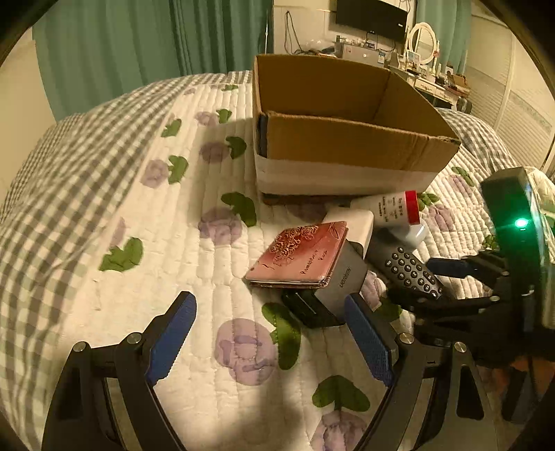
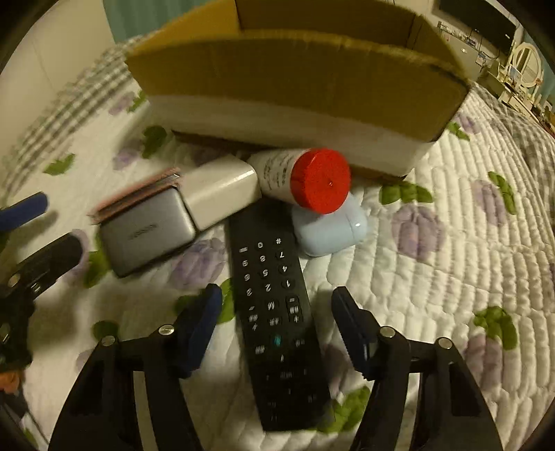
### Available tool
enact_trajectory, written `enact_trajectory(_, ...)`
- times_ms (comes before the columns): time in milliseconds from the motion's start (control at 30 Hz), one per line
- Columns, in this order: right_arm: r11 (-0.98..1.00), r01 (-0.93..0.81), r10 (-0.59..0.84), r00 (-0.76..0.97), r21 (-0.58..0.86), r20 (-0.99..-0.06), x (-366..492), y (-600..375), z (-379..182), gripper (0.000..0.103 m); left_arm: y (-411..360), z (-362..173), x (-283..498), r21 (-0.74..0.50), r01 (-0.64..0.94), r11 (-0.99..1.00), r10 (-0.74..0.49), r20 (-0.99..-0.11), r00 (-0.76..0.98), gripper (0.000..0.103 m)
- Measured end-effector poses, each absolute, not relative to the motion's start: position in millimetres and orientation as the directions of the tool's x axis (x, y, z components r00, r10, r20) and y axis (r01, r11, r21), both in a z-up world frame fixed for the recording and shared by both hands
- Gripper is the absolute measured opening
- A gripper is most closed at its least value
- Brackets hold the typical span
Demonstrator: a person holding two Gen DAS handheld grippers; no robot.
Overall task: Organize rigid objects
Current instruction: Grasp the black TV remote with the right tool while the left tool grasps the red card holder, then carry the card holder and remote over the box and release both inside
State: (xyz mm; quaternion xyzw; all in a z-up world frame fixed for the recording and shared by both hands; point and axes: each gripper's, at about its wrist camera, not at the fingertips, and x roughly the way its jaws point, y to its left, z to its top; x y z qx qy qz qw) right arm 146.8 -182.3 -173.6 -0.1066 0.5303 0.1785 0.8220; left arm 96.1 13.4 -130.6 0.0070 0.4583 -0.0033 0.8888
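Note:
A cardboard box [image 1: 347,138] stands open on the quilted bed; it also shows in the right wrist view [image 2: 295,79]. In front of it lies a pile: a pink notebook [image 1: 298,256], a grey charger [image 1: 343,281], a white adapter [image 1: 357,225], a white bottle with a red cap [image 1: 395,208], a pale blue case [image 2: 329,225] and a black remote [image 2: 277,312]. My left gripper [image 1: 270,336] is open and empty, just short of the notebook and charger. My right gripper [image 2: 274,326] is open with its fingers on either side of the remote.
The quilt [image 1: 138,208] with purple flowers covers the bed around the pile. Green curtains [image 1: 138,41] hang behind. A dresser with a mirror [image 1: 423,41] and a wall TV [image 1: 371,14] stand at the far right. The right gripper's body [image 1: 503,260] is close beside my left one.

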Motion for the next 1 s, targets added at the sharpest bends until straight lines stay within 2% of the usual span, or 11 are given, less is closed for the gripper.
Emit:
enact_trajectory(100, 0.915, -0.402, 0.158, 0.380, -0.009, -0.911, 149.3, -178.6, -180.8, 0.054, 9.5, -135.6, 97.5, 0.015, 0.025, 1.000, -0.002, -0.823, 0.568, 0.089)
enact_trajectory(133, 0.914, -0.406, 0.161, 0.385, -0.010, -0.909, 147.9, -178.0, -180.2, 0.046, 8.5, -137.0, 97.7, 0.022, 0.027, 0.999, 0.003, -0.826, 0.564, 0.089)
enact_trajectory(300, 0.907, -0.415, 0.148, 0.476, -0.074, -0.867, 124.2, -176.6, -164.4, 0.043, 10.0, -133.1, 99.6, 0.023, 0.016, 1.000, 0.009, -0.823, 0.568, 0.089)
enact_trajectory(433, 0.918, -0.390, 0.168, 0.541, -0.068, -0.824, 108.3, -186.5, -143.3, 0.041, 8.6, -133.8, 109.8, 0.038, -0.001, 0.999, 0.032, -0.823, 0.567, 0.089)
enact_trajectory(600, 0.928, -0.373, 0.191, 0.535, -0.027, -0.823, 106.0, -196.4, -136.1, 0.041, 3.2, -139.3, 125.3, 0.069, 0.011, 0.998, 0.051, -0.825, 0.563, 0.087)
enact_trajectory(667, 0.928, -0.372, 0.194, 0.533, -0.023, -0.824, 107.0, -199.5, -137.7, 0.041, 3.9, -142.0, 132.8, 0.054, 0.020, 0.998, 0.035, -0.836, 0.547, 0.075)
enact_trajectory(733, 0.928, -0.372, 0.193, 0.534, -0.024, -0.823, 105.2, -201.0, -137.6, 0.041, 3.5, -141.9, 137.4, -0.002, 0.040, 0.999, -0.024, -0.845, 0.534, 0.055)
enact_trajectory(867, 0.928, -0.373, 0.194, 0.530, -0.021, -0.825, 110.2, -196.6, -137.1, 0.041, -7.7, -141.5, 145.3, 0.007, 0.108, 0.994, -0.052, -0.845, 0.532, 0.039)
enact_trajectory(1000, 0.927, -0.373, 0.195, 0.527, -0.019, -0.827, 110.3, -195.0, -138.5, 0.041, -14.9, -136.2, 145.6, 0.080, 0.134, 0.988, -0.007, -0.836, 0.549, 0.023)
